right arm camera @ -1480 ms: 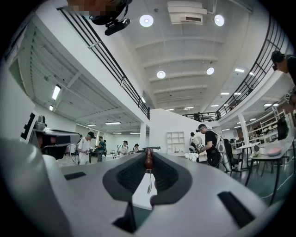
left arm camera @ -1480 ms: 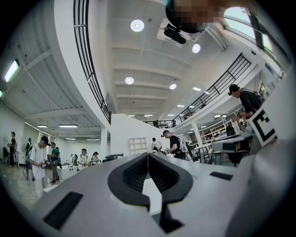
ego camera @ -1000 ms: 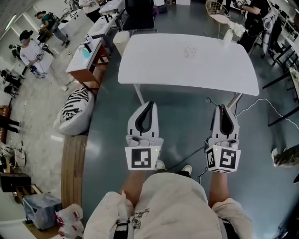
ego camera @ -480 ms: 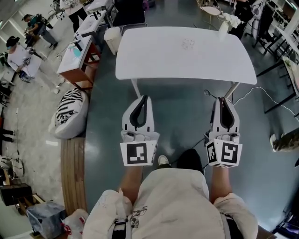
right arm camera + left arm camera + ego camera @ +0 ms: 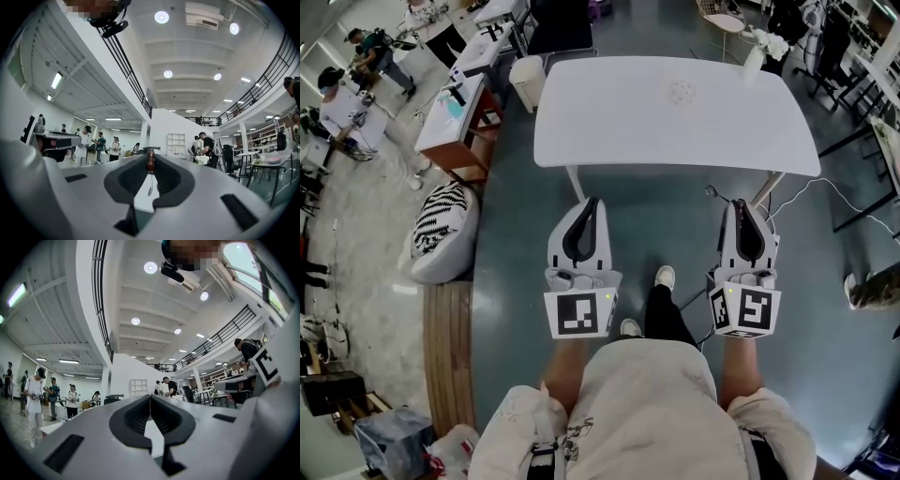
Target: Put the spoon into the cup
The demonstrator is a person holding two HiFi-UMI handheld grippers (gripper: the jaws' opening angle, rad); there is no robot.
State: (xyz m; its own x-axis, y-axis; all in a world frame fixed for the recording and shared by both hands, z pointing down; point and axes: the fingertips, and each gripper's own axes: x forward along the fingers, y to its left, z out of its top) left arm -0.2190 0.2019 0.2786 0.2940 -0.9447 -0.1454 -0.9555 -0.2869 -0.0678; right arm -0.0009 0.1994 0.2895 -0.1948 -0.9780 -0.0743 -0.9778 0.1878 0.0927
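Slim spoon [image 5: 150, 162], brown handle up, bowl down, pinched in right claw [image 5: 150, 153].

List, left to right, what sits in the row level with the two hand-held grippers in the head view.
Striped beanbag → left hand-held gripper → person's forward shoe → right hand-held gripper.

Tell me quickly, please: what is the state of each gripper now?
Left gripper: closed, holding nothing.
Right gripper: closed on the spoon.

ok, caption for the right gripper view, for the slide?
Right tongs shut on a brown-handled spoon, its bowl hanging down between them, with people standing beyond.
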